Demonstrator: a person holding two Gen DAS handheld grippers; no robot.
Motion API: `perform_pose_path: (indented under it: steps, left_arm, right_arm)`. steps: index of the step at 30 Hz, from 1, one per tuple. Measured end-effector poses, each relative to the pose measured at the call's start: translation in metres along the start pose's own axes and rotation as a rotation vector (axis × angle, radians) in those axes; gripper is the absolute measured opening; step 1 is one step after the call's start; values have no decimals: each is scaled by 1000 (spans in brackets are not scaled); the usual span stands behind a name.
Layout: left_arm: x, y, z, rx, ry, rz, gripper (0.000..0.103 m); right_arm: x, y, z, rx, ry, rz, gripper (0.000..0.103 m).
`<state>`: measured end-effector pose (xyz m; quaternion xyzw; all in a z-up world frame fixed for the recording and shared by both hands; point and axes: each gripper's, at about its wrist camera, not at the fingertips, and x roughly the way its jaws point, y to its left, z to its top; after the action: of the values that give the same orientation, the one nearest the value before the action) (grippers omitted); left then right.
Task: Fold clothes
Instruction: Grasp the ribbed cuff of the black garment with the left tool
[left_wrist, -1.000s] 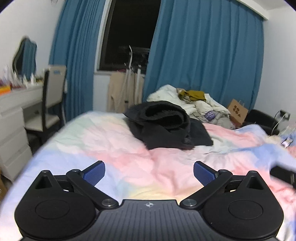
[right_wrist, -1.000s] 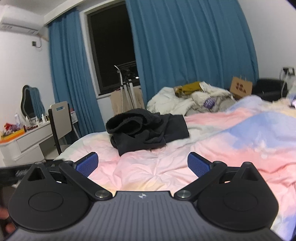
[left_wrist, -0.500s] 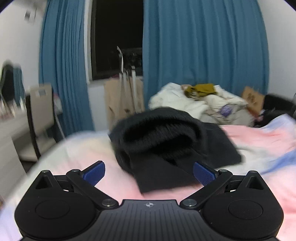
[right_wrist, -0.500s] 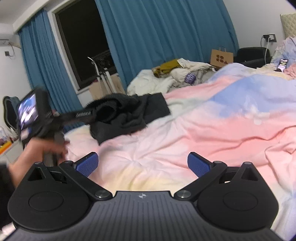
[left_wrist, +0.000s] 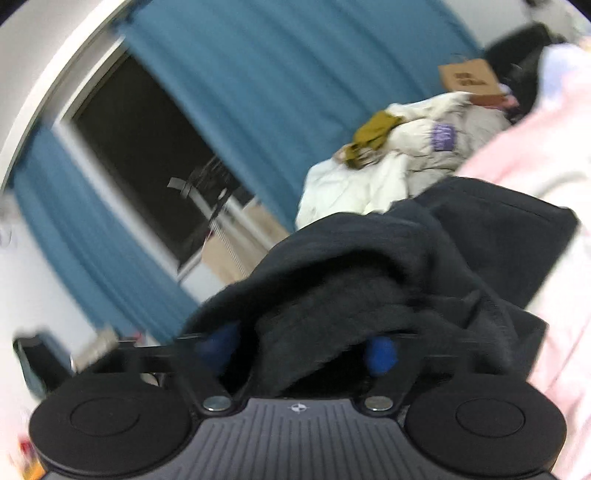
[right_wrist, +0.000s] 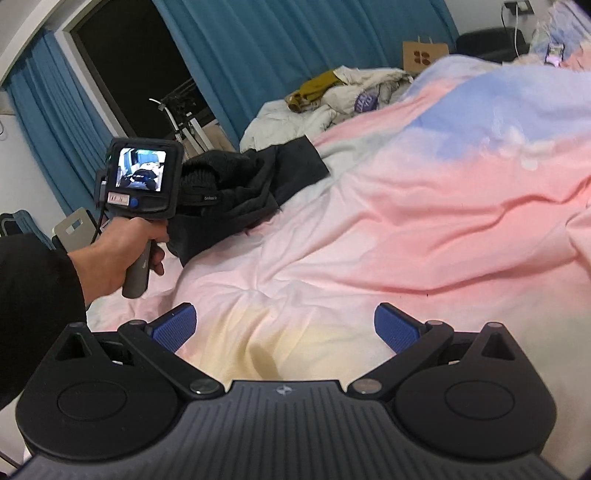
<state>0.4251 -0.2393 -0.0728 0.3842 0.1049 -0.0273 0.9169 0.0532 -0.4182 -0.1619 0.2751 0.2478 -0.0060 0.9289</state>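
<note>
Opening step of the fold, by the look of it: securing the first garment. Left gripper (left_wrist: 299, 349) buried in the crumpled black fleece garment (left_wrist: 388, 280), jaws closing, a thick roll of the dark cloth bulging right between the two blue pads (left_wrist: 380, 354). Not yet clear whether those pads are pressing the fabric or merely flanking it; blur around the near edge hides the contact. Garment heaped directly ahead of and over the left fingers, spilling off to their right onto the pastel pink, yellow and blue quilted bedspread (left_wrist: 554, 155).

Over on the other side, right gripper (right_wrist: 284, 326) spread wide, nothing between the pads, hovering just above the bedspread with only bare quilt under the fingertips. From there, the black garment sits well ahead and to the left, the person's left hand (right_wrist: 122, 254) wrapped round the grey handle of the left tool, its small rear screen lit.

Further off beyond the garment: a white and mustard heap of other clothes (right_wrist: 332, 92) against the teal curtains (right_wrist: 295, 37).

Next call, judging from this: finish the pinch on one layer only, not the whole bundle, then lift and drag toward open quilt. Needs the right gripper brought across to a second edge so the piece can be shaken flat. Risk of grabbing a fat wad and lifting a knot instead of a hem.
</note>
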Motion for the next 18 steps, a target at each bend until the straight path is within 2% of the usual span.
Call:
perform_pose_path:
  steps: [1, 4, 7, 10, 13, 18]
  left_arm:
    - [-1, -2, 4, -16, -1, 30, 16]
    - [-10, 14, 13, -166, -9, 13, 12]
    - [-37, 32, 20, -203, -70, 18, 9]
    - [-78, 74, 31, -319, -112, -5, 6]
    - [-127, 123, 40, -397, -177, -17, 6]
    - [-232, 217, 39, -550, -285, -37, 6]
  right_arm:
    - [1, -2, 0, 9, 5, 4, 103]
    - [3, -5, 0, 14, -4, -1, 103]
    - [2, -2, 1, 1, -15, 0, 103]
    - [-5, 3, 2, -41, -50, -2, 103]
    - [-13, 4, 3, -54, -79, 3, 103]
    - [-29, 8, 7, -79, -128, 13, 103]
